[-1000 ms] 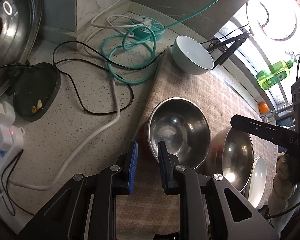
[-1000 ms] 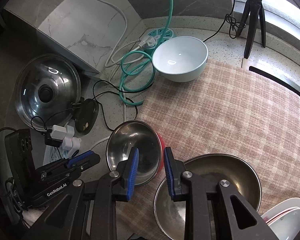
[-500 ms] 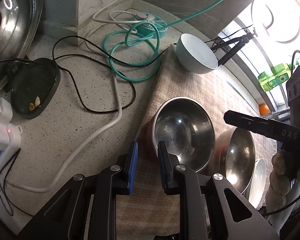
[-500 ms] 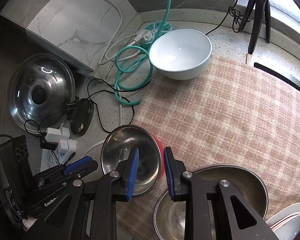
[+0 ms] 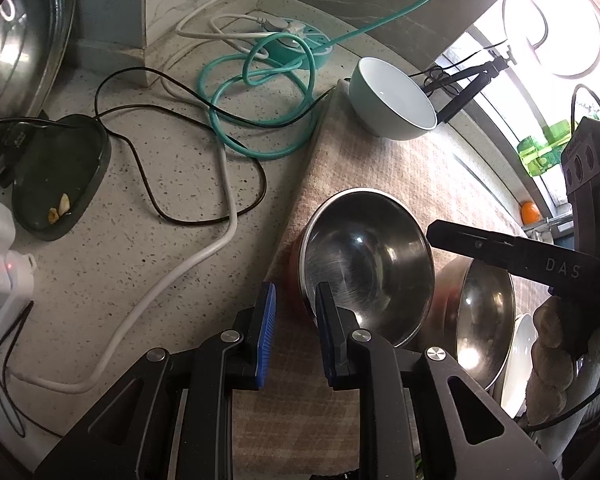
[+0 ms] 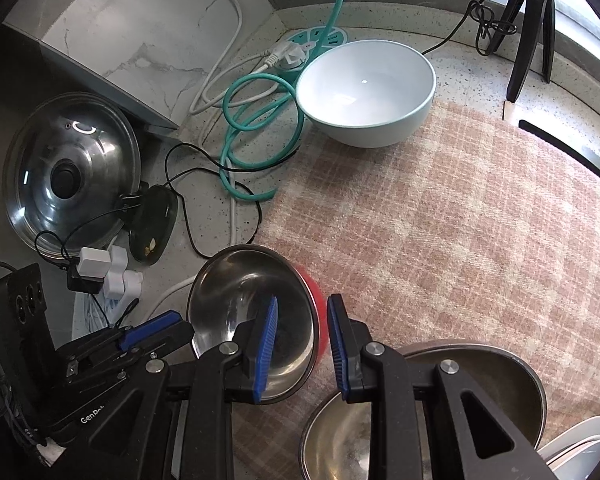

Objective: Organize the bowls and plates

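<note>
A small steel bowl (image 5: pixel 364 264) with a red outside sits at the left edge of the checked mat (image 5: pixel 380 168). My left gripper (image 5: pixel 295 294) hovers at its near left rim, jaws narrowly open, nothing pinched. In the right wrist view the same bowl (image 6: pixel 244 292) has its right rim running between the pads of my right gripper (image 6: pixel 304 300), which stands narrowly open with a gap beside the rim. A bigger steel bowl (image 6: pixel 420 420) lies just right of it, beside white plates (image 6: pixel 580 444). A pale teal bowl (image 6: pixel 368 92) stands at the mat's far edge.
Left of the mat, the speckled counter holds a teal cable (image 5: pixel 260 92), black and white cords, a dark dish (image 5: pixel 56 184), white plugs (image 5: pixel 0 268) and a pot lid (image 6: pixel 68 172). A tripod (image 6: pixel 528 28) stands at the back right. A green bottle (image 5: pixel 544 148) is by the window.
My right gripper has come down and closer over the small steel bowl, so its rim sits deeper between the pads. The left gripper has barely shifted. Both openings look the same.
</note>
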The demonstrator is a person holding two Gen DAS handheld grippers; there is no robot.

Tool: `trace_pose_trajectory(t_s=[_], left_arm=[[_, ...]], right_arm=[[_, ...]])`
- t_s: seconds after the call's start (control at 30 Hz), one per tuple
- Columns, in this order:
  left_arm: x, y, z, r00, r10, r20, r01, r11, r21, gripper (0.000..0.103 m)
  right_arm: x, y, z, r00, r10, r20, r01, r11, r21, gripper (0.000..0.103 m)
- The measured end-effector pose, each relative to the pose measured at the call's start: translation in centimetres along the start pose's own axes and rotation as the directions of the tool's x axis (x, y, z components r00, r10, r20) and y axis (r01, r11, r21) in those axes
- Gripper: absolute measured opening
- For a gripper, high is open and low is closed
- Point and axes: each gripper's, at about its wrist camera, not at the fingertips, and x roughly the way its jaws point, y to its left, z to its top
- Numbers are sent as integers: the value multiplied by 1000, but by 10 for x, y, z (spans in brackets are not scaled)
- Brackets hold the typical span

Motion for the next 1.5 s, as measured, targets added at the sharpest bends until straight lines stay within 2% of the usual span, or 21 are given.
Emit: trace_pose_trajectory(t_s=[0.27,0.43,0.5,0.63,0.77,0.93,1.23,1.5], left_arm=[[5,-2,-1,1000,5,-12,-5,1000,18,19],[7,-3,-1,1000,3,-17,-3,1000,27,18],[8,-2,-1,1000,-8,-20,8,1000,22,12],[9,-3,-1,1000,-12,-17,13,1000,28,8],[9,-6,0,1000,-13,-16,14,999,34,8],[8,-6,1,1000,-5,-11,5,1000,29,8],[-10,-13,7,999,13,46,-16,998,54,8],[-30,-28,14,995,11,101,-20,996,90,8]], right_arm=[[8,-2,-2,1000,-15,-16,14,1000,-13,22],[12,-4,-3,999,-9,-30,9,1000,-10,17],[13,-5,-3,999,-9,-36,9,1000,-8,15],[14,-6,-4,999,-2,-40,2,1000,1,11],[15,-5,-5,999,2,-45,-2,1000,2,6],[13,-4,-6,999,4,-36,-3,1000,12,6],[-1,-2,-7,999,31,-12,-31,999,25,6],[-32,1,-8,997,56,47,-58,998,34,6]])
